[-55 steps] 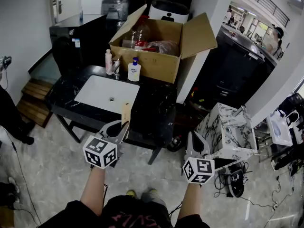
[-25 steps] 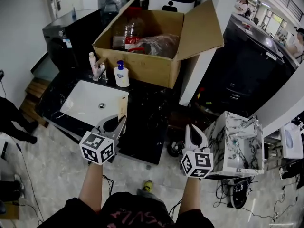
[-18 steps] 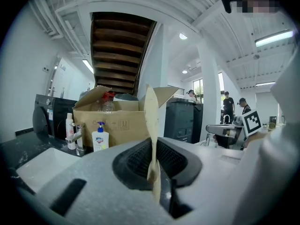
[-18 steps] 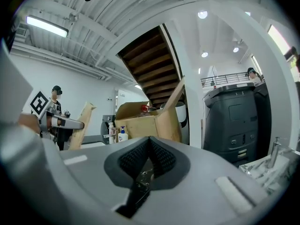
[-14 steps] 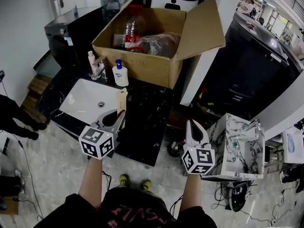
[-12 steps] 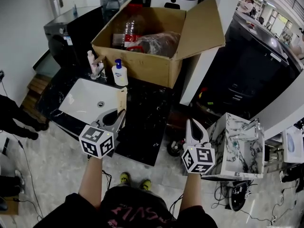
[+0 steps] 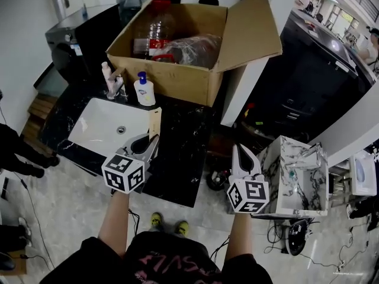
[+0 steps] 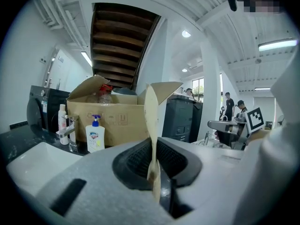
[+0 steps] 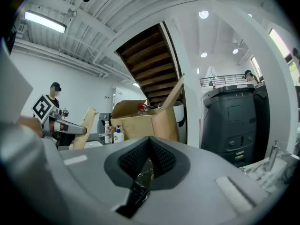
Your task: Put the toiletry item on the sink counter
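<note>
Left gripper [image 7: 151, 141]: jaws clamped on a flat tan toiletry item [image 7: 156, 123], which projects toward 12 o'clock over the sink counter [image 7: 183, 144]. Right gripper [image 7: 237, 154]: jaws closed together, holding nothing, off the counter toward 4 o'clock.

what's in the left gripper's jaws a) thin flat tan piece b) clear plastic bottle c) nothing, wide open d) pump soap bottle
a: the left gripper is shut on the thin flat tan piece, while the pump soap bottle stands on the counter.
</note>
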Demonstrator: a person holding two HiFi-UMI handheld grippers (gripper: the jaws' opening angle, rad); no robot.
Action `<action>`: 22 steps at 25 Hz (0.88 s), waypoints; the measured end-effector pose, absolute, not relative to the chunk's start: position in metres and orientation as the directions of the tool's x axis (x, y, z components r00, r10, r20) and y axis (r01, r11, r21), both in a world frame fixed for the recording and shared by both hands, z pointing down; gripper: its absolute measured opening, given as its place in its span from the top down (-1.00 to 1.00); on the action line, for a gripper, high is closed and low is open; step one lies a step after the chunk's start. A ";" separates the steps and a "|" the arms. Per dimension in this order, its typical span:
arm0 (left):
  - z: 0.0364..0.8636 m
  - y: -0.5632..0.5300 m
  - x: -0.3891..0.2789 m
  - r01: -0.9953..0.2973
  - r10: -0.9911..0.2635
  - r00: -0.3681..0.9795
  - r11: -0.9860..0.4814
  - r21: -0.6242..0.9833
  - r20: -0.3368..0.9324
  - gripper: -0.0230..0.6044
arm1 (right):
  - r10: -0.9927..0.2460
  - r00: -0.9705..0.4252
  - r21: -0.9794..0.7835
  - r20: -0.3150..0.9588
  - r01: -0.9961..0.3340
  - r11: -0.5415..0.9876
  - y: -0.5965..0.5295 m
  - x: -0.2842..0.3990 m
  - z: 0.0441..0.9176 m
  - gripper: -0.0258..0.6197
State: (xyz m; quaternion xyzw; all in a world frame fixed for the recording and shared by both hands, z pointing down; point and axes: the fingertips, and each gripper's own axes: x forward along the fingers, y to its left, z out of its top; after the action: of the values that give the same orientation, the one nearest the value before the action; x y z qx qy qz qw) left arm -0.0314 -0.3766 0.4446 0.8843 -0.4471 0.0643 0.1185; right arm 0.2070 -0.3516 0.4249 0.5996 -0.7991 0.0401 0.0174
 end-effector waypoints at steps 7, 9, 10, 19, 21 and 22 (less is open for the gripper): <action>0.474 -0.387 -0.033 -0.811 -0.752 0.583 -0.562 0.163 0.307 0.83 | -0.960 -0.265 -0.026 0.093 -0.964 0.264 -0.356 0.201 0.432 0.89; 0.482 -0.389 -0.035 -0.811 -0.744 0.583 -0.558 0.175 0.327 0.83 | -0.960 -0.262 -0.030 0.100 -0.965 0.261 -0.356 0.199 0.435 0.89; 0.487 -0.390 -0.035 -0.809 -0.738 0.585 -0.558 0.184 0.336 0.83 | -0.960 -0.261 -0.031 0.103 -0.965 0.259 -0.356 0.198 0.437 0.89; 0.536 -0.391 -0.027 -0.796 -0.667 0.596 -0.563 0.222 0.447 0.83 | -0.961 -0.244 -0.033 0.126 -0.970 0.242 -0.355 0.197 0.446 0.89; 0.545 -0.391 -0.026 -0.797 -0.656 0.594 -0.559 0.229 0.466 0.83 | -0.962 -0.238 -0.034 0.131 -0.971 0.235 -0.354 0.197 0.448 0.89; 0.549 -0.391 -0.025 -0.797 -0.651 0.593 -0.558 0.231 0.474 0.83 | -0.963 -0.235 -0.036 0.133 -0.972 0.232 -0.354 0.197 0.450 0.89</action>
State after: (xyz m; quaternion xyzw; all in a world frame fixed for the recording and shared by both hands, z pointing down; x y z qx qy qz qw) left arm -0.0254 -0.3913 0.5495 0.8660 -0.4182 0.1697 0.2153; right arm 0.1973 -0.3544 0.4498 0.6172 -0.7838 0.0554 0.0415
